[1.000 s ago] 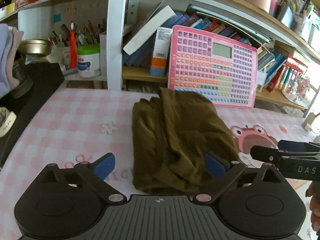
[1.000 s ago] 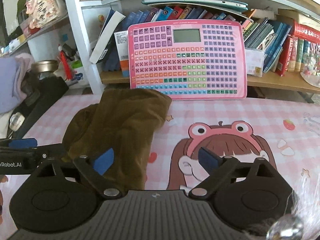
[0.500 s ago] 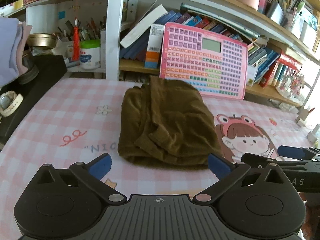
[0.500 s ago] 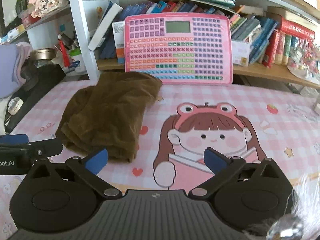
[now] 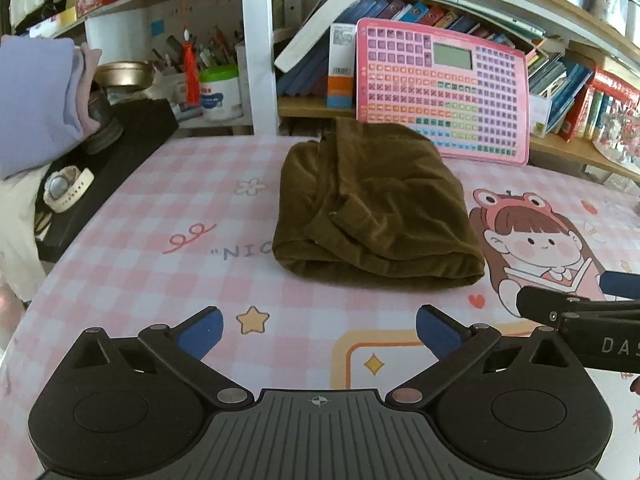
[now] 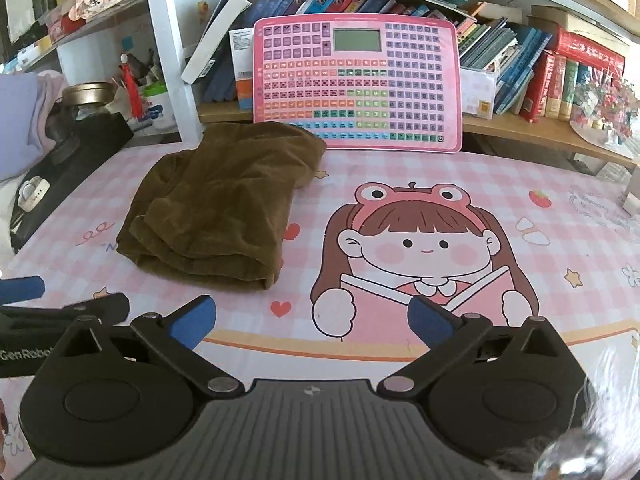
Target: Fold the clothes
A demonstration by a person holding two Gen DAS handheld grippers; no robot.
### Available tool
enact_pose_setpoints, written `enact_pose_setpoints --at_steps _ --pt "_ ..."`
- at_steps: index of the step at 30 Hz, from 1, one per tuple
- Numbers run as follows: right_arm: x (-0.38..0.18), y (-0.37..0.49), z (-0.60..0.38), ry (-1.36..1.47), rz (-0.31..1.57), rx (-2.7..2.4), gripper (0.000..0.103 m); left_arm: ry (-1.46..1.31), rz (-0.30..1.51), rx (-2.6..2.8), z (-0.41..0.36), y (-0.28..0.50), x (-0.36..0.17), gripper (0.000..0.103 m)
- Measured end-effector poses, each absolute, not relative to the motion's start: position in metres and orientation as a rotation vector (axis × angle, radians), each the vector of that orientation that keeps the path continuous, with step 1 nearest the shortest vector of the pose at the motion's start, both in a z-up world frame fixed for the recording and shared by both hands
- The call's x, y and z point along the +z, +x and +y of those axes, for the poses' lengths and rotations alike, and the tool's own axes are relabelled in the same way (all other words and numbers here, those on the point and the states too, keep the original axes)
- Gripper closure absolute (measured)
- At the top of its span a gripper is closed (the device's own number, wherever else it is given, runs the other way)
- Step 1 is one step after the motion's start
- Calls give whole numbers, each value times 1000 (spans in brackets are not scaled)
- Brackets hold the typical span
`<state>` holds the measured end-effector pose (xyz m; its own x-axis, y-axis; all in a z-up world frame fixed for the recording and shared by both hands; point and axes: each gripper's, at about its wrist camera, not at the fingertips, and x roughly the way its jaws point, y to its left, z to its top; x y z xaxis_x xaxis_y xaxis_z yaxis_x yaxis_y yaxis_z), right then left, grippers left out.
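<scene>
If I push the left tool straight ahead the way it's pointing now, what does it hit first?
Probably the pink checked table cover: the left tool angles down at bare cloth near the star print, short of the folded brown garment. Its jaws are open and empty. Depth is uncertain; a shallower path would reach the garment's near edge.

Folded garment (image 5: pixel 376 208) on table (image 5: pixel 152 280), keyboard toy (image 5: pixel 440 88) behind, perhaps touching

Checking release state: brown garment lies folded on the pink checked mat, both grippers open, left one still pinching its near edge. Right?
Not quite. The left gripper holds nothing: the left wrist view shows its jaws apart over bare mat, short of the brown garment. The rest stands; the right gripper is open too.
</scene>
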<state>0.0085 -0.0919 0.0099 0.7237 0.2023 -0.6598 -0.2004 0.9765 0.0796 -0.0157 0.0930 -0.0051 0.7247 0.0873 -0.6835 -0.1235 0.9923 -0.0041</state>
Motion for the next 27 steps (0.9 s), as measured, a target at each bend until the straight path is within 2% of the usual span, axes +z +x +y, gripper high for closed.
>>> enact_pose_setpoints --at_steps 11,19,27 --pt "11 6 -90 4 719 198 0 -68 711 90 99 -17 1 0" --pt "21 1 -91 6 627 188 0 -84 598 63 105 -21 10 0" --pt "15 3 -90 27 665 192 0 -74 653 46 105 -17 4 0"
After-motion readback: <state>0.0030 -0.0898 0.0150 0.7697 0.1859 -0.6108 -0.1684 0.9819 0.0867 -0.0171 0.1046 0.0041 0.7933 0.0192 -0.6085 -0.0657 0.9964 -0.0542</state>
